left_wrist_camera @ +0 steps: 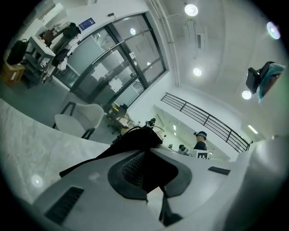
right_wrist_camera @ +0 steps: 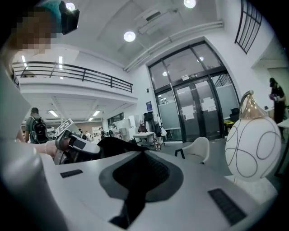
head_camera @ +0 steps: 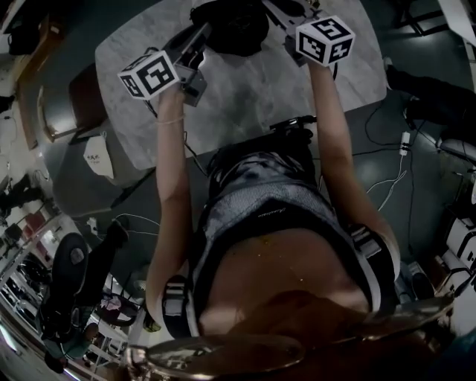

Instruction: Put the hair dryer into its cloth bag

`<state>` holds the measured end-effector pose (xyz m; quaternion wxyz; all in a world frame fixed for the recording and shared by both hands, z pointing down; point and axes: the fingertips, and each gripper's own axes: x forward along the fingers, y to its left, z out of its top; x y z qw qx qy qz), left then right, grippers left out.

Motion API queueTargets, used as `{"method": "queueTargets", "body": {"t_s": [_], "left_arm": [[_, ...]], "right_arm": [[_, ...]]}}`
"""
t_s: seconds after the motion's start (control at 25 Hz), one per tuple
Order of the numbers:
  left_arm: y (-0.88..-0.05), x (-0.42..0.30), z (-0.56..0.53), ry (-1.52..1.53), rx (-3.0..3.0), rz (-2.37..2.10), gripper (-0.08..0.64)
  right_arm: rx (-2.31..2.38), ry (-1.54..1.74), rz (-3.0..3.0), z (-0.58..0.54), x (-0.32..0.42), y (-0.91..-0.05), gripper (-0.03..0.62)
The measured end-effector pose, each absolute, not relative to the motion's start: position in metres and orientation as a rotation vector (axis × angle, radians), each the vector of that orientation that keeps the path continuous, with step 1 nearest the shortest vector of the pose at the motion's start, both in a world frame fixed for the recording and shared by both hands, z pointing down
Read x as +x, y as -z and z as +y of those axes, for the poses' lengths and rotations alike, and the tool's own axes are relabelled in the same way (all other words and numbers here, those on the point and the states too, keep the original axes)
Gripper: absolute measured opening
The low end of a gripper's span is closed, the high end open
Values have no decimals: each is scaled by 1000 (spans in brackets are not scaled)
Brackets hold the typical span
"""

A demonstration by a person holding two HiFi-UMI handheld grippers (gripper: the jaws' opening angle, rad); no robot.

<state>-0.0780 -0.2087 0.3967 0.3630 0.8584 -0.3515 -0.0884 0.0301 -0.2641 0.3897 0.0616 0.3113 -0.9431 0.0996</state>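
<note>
A black cloth bag (head_camera: 232, 26) hangs over the far part of the marble table (head_camera: 245, 97), stretched between my two grippers. My left gripper (head_camera: 202, 31) is shut on the bag's left edge. In the left gripper view the black cloth (left_wrist_camera: 135, 140) is pinched in the left gripper (left_wrist_camera: 146, 153) and bulges beyond its tips. My right gripper (head_camera: 277, 9) is shut on the bag's right edge. The right gripper view shows cloth (right_wrist_camera: 118, 145) running out of the right gripper (right_wrist_camera: 141, 155) toward the left gripper (right_wrist_camera: 72, 145). No hair dryer shows in any view.
A white chair (left_wrist_camera: 83, 117) stands beyond the table's far side, and another white chair (right_wrist_camera: 197, 151) is further off. A round white vase (right_wrist_camera: 253, 143) with thin dark lines stands on the table to my right. Cables (head_camera: 387, 186) lie on the floor at the right.
</note>
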Motion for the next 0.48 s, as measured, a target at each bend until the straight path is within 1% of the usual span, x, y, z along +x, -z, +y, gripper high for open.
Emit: {"method": "queueTargets", "body": {"t_s": [0.24, 0.48], "left_arm": [[-403, -75, -246, 226, 2182, -923, 11], [-397, -80, -275, 243, 2211, -947, 11]], "right_arm": [[955, -336, -2840, -297, 34, -394, 65], [957, -269, -2799, -321, 30, -389, 64]]}}
